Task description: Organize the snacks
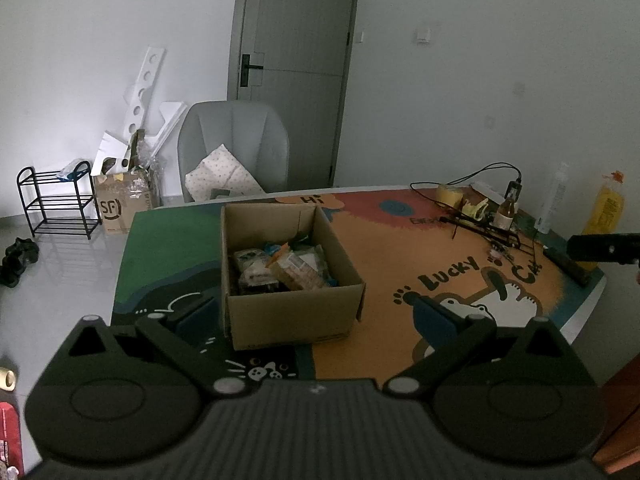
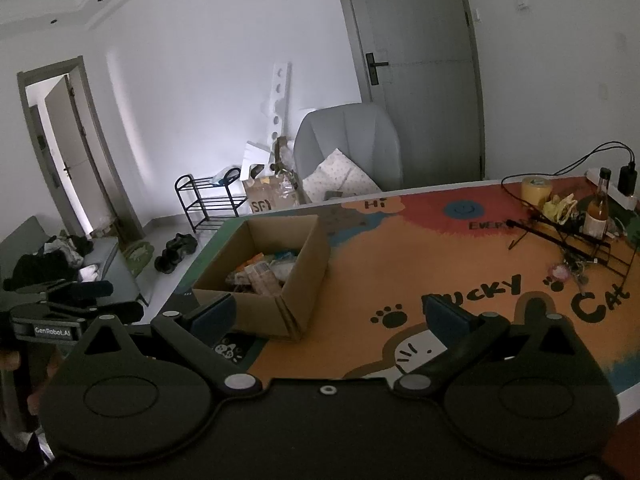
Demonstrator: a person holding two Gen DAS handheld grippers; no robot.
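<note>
An open cardboard box (image 1: 292, 312) stands on the cartoon-print table mat (image 1: 400, 248). Several wrapped snack packets (image 1: 280, 270) lie inside it. My left gripper (image 1: 312, 314) is open and empty, held above the table's near edge with the box's front wall between its fingers in the view. My right gripper (image 2: 328, 316) is open and empty, to the right of the box (image 2: 276, 272), whose near corner shows between its fingers. The snacks (image 2: 262, 272) are partly hidden by the box wall there. The left gripper's body shows at the far left of the right wrist view (image 2: 60, 312).
A wire rack (image 2: 576, 240), a brown bottle (image 2: 598, 208), a tape roll (image 2: 536, 190), cables and a charger crowd the table's far right. A yellow bag (image 1: 606, 208) stands at the right edge. A grey chair (image 1: 234, 148) is behind the table. A shoe rack (image 1: 56, 200) and carton stand on the floor.
</note>
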